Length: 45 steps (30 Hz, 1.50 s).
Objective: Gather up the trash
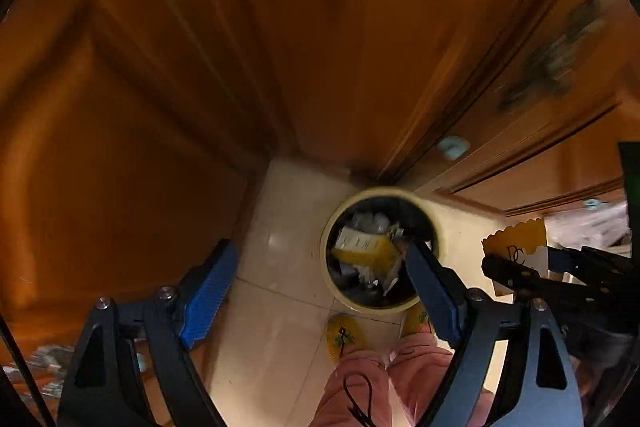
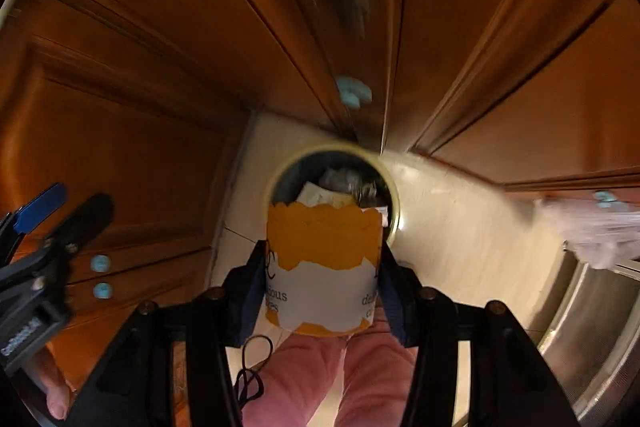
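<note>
Risk: the carton (image 2: 324, 267) could be dropped beside the bin (image 2: 394, 199) instead of into it; judged from the right wrist view, the carton overlaps only the lower part of the bin mouth, so an early release, or a tilt from the pinch on its sides, would be the cause.
Second risk: the bin is seen to be well filled with a yellow box (image 1: 366, 247) and crumpled wrappers, so a light carton might be left perched on top or tipped over the rim.
Right gripper (image 2: 322, 291): held above the bin, pointed down at the floor (image 2: 460, 227); the jaws are closed on the carton's two sides, with the carton upright between them at frame centre.
Left gripper (image 1: 320, 291): held over the floor just left of the bin, pointed down; the jaws are spread wide and nothing is held between them.
Carton: in the left wrist view it is seen at the right edge (image 1: 516, 251), clamped, level with the bin but off to its side.
Bin: at lower centre of both frames, standing on pale tile against wooden cabinets (image 2: 120, 107).
Blur: both views are smeared, so motion is judged likely.
</note>
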Motion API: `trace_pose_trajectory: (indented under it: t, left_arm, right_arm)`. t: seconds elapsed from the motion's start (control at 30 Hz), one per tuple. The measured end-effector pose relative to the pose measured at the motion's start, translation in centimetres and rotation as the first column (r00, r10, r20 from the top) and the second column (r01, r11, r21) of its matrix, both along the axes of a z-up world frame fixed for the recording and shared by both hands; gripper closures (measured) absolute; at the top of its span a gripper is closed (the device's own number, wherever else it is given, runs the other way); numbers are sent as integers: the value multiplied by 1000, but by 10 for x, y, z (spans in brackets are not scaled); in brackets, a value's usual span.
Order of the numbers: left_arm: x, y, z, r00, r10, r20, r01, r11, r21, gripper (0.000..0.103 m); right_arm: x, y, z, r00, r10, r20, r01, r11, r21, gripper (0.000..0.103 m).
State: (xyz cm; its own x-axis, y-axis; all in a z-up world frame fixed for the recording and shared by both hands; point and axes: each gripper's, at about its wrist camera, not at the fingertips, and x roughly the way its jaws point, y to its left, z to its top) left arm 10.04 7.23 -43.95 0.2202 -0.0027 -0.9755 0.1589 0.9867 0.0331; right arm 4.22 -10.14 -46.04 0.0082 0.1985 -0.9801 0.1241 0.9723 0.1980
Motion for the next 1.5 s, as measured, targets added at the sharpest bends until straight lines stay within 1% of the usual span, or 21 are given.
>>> trace_pose_trajectory:
  t: [0.1, 0.17, 0.23, 0.33, 0.37, 0.4, 0.43, 0.5, 0.57, 0.7, 0.87, 0.93, 1.0, 1.13, 1.23, 1.37, 1.5]
  left_arm:
    - [-4, 3, -43, 999, 35, -39, -35, 999, 0, 18]
    - [-6, 2, -63, 998, 45, -53, -45, 999, 4, 18]
    - [-8, 3, -78, 997, 51, -61, -50, 999, 10, 18]
    - [-11, 4, -90, 996, 61, -65, -61, 998, 8, 18]
    - [-10, 6, -93, 996, 66, -67, -66, 998, 4, 18]
    - [-10, 8, -94, 995, 72, -70, -72, 997, -2, 18]
    - [-10, 9, -95, 994, 79, -75, -79, 997, -8, 18]
    - [-7, 12, -96, 992, 89, -85, -91, 996, -19, 17]
    - [-5, 12, -98, 990, 97, -101, -99, 995, -18, 16]
    - [-7, 10, -94, 988, 103, -116, -104, 995, -8, 15]
    - [-10, 8, -73, 988, 91, -123, -93, 996, -15, 15]
    - [-11, 6, -58, 990, 81, -118, -84, 996, -16, 15]
    - [-12, 5, -43, 991, 74, -113, -77, 997, -17, 15]
    - [-14, 6, -3, 992, 60, -114, -62, 998, -21, 15]
    - [-16, 9, 29, 993, 54, -105, -56, 998, -15, 15]
    - [-21, 15, 73, 994, 56, -99, -59, 998, -33, 15]
    - [-27, 19, 114, 996, 42, -79, -46, 998, -50, 15]
  right_arm:
    - [2, -2, -53, 999, 6, -43, -5, 1000, 15, 51]
    - [5, -1, -81, 998, 20, -58, -18, 1000, 23, 51]
    - [8, 3, -102, 997, 33, -64, -31, 999, 28, 49]
    - [13, 6, -122, 996, 40, -83, -35, 998, 56, 49]
    - [13, 9, -125, 995, 41, -93, -36, 998, 58, 48]
    - [14, 11, -129, 994, 44, -101, -38, 998, 57, 44]
    - [14, 13, -131, 993, 48, -105, -42, 998, 53, 37]
    - [16, 17, -129, 994, 53, -91, -49, 998, 50, 29]
    - [16, 16, -126, 995, 61, -79, -57, 997, 49, 28]
    - [15, 10, -117, 995, 54, -80, -49, 997, 64, 28]
    - [13, 2, -91, 997, 39, -60, -36, 998, 50, 28]
    - [12, -1, -78, 998, 29, -52, -27, 998, 54, 28]
    - [9, -4, -59, 999, 22, -43, -20, 999, 50, 28]
    - [2, -5, -13, 999, 24, -25, -23, 999, 31, 28]
    - [-4, -6, 26, 1000, 19, -11, -19, 1000, 20, 28]
    - [-11, -9, 80, 1000, 5, 11, -5, 1000, 5, 28]
    - [-15, -8, 137, 997, 12, 70, -11, 1000, -14, 28]
